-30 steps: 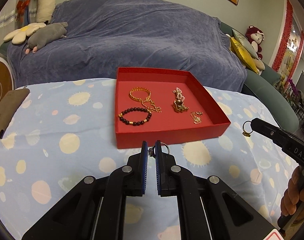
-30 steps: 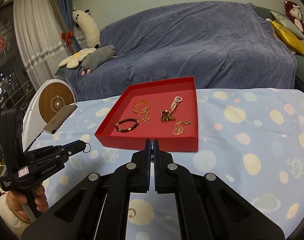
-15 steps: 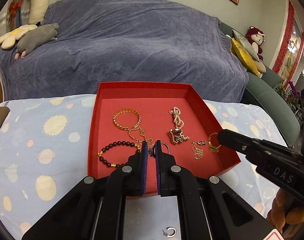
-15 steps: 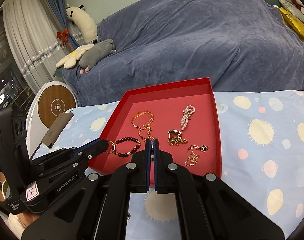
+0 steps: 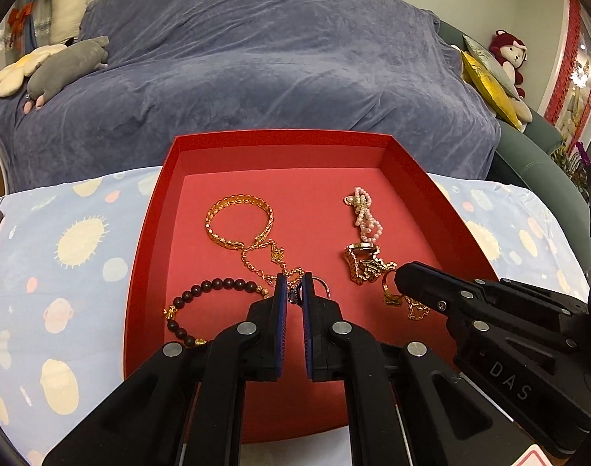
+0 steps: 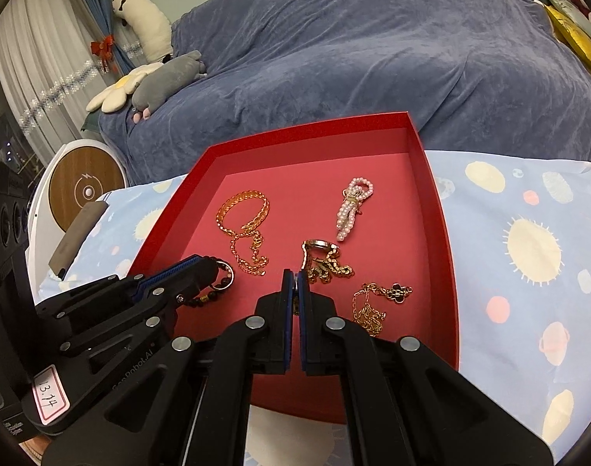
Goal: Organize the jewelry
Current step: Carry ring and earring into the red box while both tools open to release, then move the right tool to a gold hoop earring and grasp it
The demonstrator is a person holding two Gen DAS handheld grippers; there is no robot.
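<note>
Two rings over the red box

My left gripper point(image 5: 294, 295) pinches a silver ring point(image 5: 321, 287), and my right gripper point(image 6: 294, 291) pinches a gold ring point(image 5: 388, 285). Both hang over the red box point(image 5: 287, 140), near the gold chain point(image 5: 252, 248) and bead bracelet point(image 5: 202, 299). The rings are tiny, hard, light and slippery, so I hold each by its thin band. Both my hands tilt down toward the box floor.

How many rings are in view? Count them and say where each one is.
2. A silver ring is pinched in the left gripper, above the red tray. A gold ring is pinched in the right gripper, by the tangled gold chains, which may hide more.
</note>
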